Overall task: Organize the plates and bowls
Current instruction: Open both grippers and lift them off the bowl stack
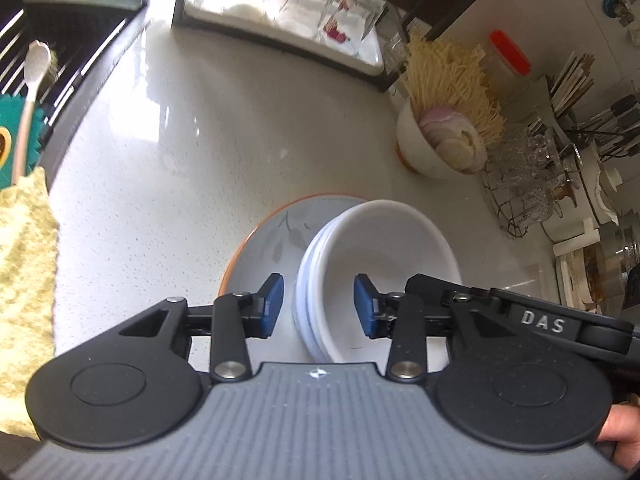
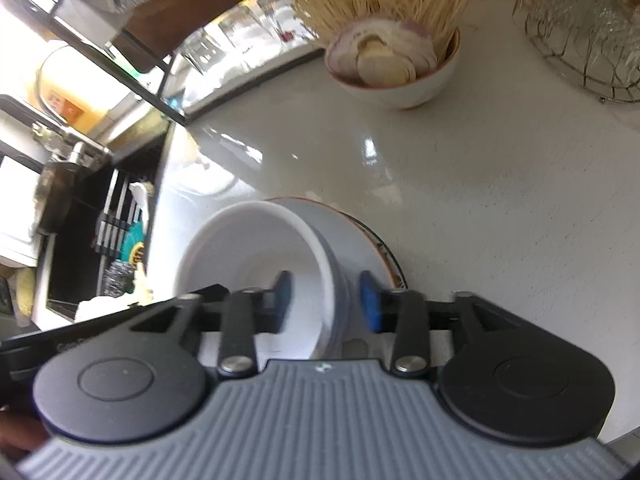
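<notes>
A stack of white bowls [image 1: 376,264] sits on a grey plate with an orange rim [image 1: 276,232] on the white counter. My left gripper [image 1: 318,306] straddles the left wall of the bowl stack, one blue pad outside, one inside, with a small gap on each side. My right gripper [image 2: 326,300] straddles the right wall of the same bowl stack [image 2: 256,264], pads also slightly apart from it. The plate [image 2: 360,240] shows under the bowls in the right wrist view. Both grippers look open.
A white bowl of noodles and sliced onion [image 1: 440,140] stands behind, also in the right wrist view [image 2: 396,68]. A wire basket of glasses [image 1: 524,184] is at the right. A glass rack [image 1: 288,12] is at the back. The sink [image 1: 52,48] and a yellow cloth [image 1: 24,264] are at the left.
</notes>
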{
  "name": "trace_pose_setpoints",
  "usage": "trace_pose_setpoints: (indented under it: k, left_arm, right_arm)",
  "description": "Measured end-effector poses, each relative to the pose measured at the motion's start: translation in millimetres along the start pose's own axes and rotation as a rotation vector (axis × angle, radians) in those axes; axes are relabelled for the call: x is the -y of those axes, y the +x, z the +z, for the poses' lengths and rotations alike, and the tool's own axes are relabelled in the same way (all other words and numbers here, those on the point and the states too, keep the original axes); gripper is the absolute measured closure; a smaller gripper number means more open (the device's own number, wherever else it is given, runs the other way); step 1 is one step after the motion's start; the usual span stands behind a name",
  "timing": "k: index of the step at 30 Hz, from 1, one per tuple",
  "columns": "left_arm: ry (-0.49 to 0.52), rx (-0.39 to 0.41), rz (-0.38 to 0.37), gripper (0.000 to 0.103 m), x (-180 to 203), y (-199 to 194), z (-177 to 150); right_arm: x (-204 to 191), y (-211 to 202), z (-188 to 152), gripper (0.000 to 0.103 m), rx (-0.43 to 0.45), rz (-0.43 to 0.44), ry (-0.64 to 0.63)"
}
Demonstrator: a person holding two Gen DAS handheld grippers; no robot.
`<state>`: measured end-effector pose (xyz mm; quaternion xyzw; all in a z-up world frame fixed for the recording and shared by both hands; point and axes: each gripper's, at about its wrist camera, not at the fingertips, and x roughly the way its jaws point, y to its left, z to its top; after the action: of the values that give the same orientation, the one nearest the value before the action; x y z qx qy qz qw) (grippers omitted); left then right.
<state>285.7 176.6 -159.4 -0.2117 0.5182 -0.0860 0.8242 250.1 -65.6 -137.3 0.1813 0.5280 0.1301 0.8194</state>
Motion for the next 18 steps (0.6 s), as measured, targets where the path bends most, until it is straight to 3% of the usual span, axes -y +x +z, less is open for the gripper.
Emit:
trace_pose_setpoints:
  k: [8, 18]
  left_arm:
    - [0.05, 0.089, 0.06, 0.059, 15, -38, -11]
    - [0.088, 0.202, 0.08, 0.059, 42, -95, -26]
  right_arm:
    - [0, -32, -9, 0.052, 0.076, 0.024, -0.013]
    - [-8, -88, -21, 0.052, 0.175, 0.034, -0.086]
